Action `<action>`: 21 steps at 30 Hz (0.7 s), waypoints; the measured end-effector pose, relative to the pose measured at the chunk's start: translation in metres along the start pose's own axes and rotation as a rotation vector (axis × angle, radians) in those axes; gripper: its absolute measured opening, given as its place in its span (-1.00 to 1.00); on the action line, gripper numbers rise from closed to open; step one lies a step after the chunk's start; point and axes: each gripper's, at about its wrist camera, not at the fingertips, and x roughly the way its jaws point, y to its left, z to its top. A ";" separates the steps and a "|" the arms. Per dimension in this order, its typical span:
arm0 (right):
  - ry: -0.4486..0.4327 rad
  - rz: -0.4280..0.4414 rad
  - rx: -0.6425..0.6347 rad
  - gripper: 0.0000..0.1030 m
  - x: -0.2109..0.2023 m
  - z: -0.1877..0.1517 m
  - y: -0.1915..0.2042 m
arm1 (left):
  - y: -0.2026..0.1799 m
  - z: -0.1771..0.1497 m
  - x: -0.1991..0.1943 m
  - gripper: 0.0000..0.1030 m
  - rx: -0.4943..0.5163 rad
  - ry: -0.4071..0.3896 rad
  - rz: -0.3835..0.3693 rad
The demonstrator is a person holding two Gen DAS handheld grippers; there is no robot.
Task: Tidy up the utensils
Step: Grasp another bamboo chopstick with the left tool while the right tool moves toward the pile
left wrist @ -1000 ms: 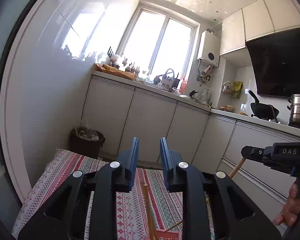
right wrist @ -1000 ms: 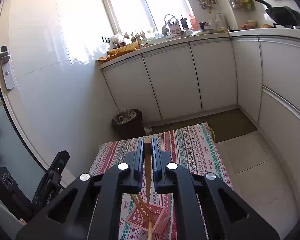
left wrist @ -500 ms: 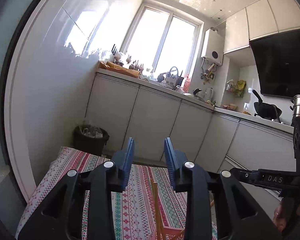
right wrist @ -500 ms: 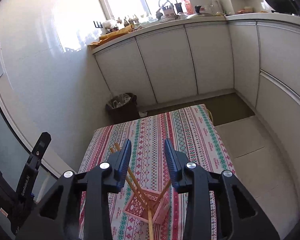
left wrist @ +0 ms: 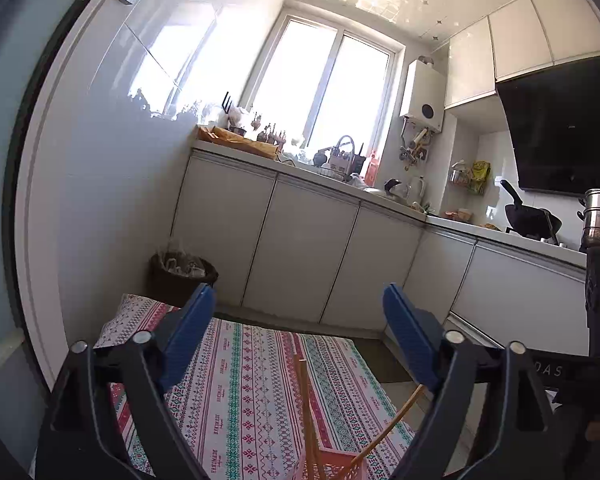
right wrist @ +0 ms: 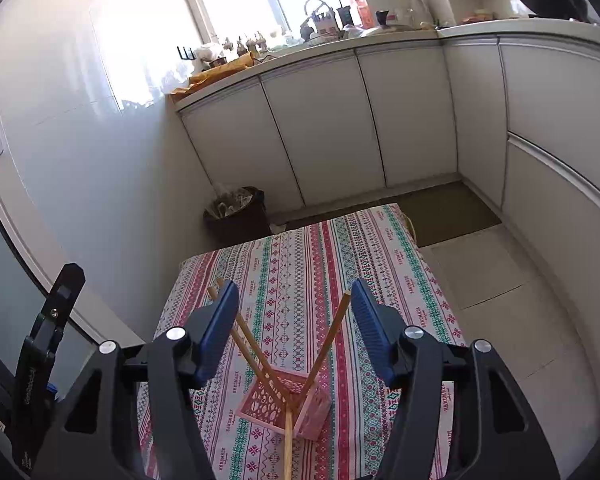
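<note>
A pink lattice utensil holder (right wrist: 284, 404) stands on the striped tablecloth (right wrist: 312, 264). Several wooden chopsticks (right wrist: 328, 344) lean out of it in different directions. One more chopstick (right wrist: 288, 444) points from the holder toward the camera. My right gripper (right wrist: 294, 304) is open and empty, raised above the holder. My left gripper (left wrist: 296, 312) is open and empty too, held over the table; the holder's top (left wrist: 332, 466) and two chopsticks (left wrist: 306, 408) show at the bottom of its view. The left gripper also shows at the left edge of the right wrist view (right wrist: 44, 340).
A dark waste bin (right wrist: 236, 216) stands on the floor beyond the table's far edge, by the white wall. White cabinets (right wrist: 320, 120) with a cluttered counter run along the back and right. Tiled floor (right wrist: 492, 272) lies to the table's right.
My right gripper let go of the chopstick it held a second ago, which now stands in the holder, and both grippers opened wide. The right gripper rose above the holder.
</note>
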 end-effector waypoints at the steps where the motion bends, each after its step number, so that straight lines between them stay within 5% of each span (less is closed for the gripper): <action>1: -0.007 -0.004 0.007 0.39 -0.002 0.000 -0.002 | -0.001 0.000 -0.002 0.87 -0.003 -0.008 0.003; 8: -0.035 -0.012 0.053 0.85 -0.012 -0.001 -0.018 | -0.008 -0.002 -0.003 0.86 0.022 0.022 -0.011; 16: -0.006 -0.005 0.200 0.87 -0.031 -0.019 -0.056 | -0.019 -0.004 -0.016 0.86 0.101 0.073 -0.055; 21: -0.002 -0.019 0.345 0.87 -0.060 -0.048 -0.102 | -0.039 -0.020 -0.036 0.86 0.251 0.185 -0.193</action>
